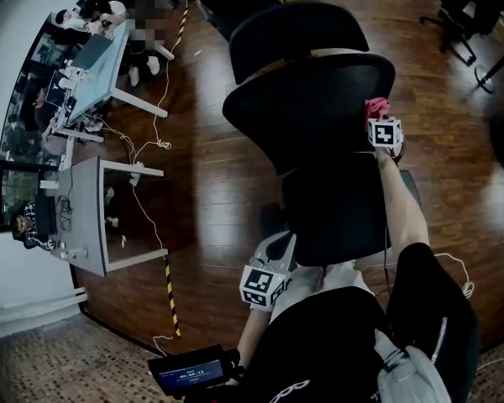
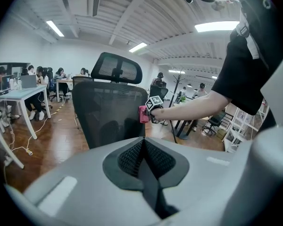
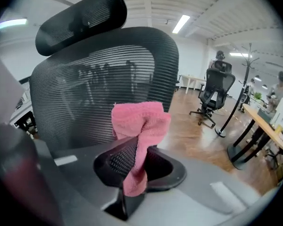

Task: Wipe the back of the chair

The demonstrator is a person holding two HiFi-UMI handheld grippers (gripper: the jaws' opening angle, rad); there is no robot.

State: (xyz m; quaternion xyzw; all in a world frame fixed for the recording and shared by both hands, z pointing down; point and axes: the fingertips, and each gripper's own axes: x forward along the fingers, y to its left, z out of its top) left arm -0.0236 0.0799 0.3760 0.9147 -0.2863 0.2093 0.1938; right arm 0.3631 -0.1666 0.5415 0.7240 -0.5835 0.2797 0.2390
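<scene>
Between right claw (image 3: 132,171) jaws: cloth (image 3: 139,121), beside chair back (image 3: 80,102).

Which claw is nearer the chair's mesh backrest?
Right. The right claw, shut on the pink cloth, is at the backrest edge; the left claw, shut and empty, is held back from it.

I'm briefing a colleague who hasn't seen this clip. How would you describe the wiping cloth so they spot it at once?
Find the black mesh office chair standing on the wooden floor. At the right edge of its backrest, the right gripper is shut on a pink cloth. It is the only pink thing against all that black mesh.
</scene>
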